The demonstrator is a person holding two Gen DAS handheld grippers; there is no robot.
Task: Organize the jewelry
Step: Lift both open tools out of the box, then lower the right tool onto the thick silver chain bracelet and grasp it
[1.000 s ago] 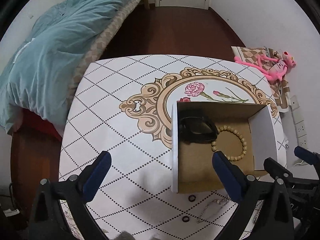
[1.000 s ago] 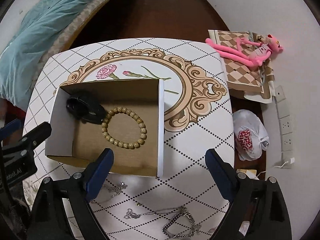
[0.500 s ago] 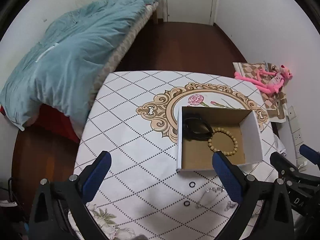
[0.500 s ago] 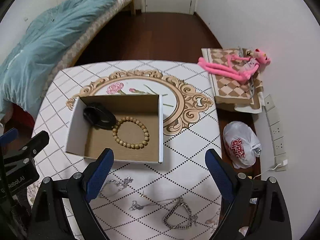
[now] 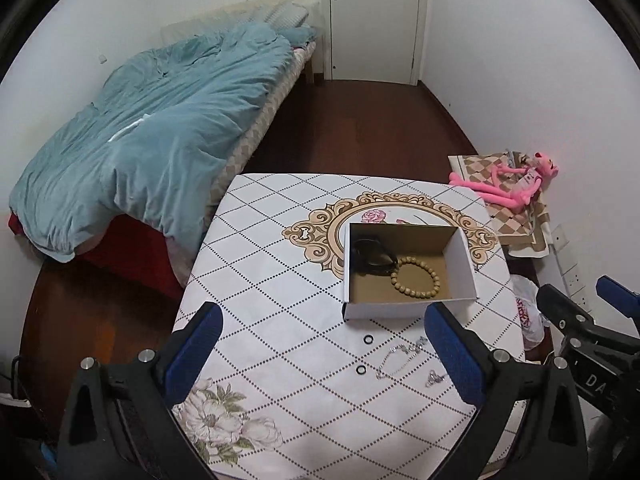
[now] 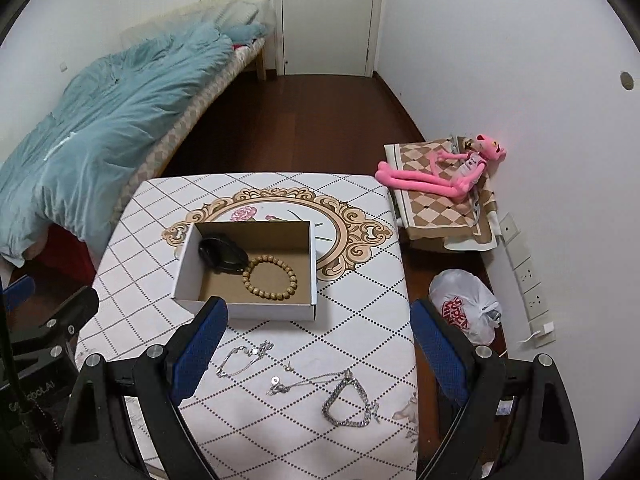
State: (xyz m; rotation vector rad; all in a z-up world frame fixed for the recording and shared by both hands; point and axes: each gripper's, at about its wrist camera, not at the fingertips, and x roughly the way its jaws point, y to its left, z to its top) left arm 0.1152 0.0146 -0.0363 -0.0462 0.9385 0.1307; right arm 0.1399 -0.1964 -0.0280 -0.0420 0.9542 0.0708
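Your left gripper [image 5: 324, 354] & right gripper [image 6: 320, 352] both hang wide open above the table [image 6: 360, 312], nothing held. Cardboard box [image 6: 312, 264] mid-table holds wooden bead bracelet [image 6: 270, 278] + black item [image 6: 222, 254]. Silver chains [image 6: 348, 396] and two small black rings [image 5: 367, 338] lie loose just in front of box.

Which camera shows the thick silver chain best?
The right wrist view: the chain lies whole and unobstructed between the open right gripper. The left wrist view doesn't clearly show it; its gripper finger covers that area.
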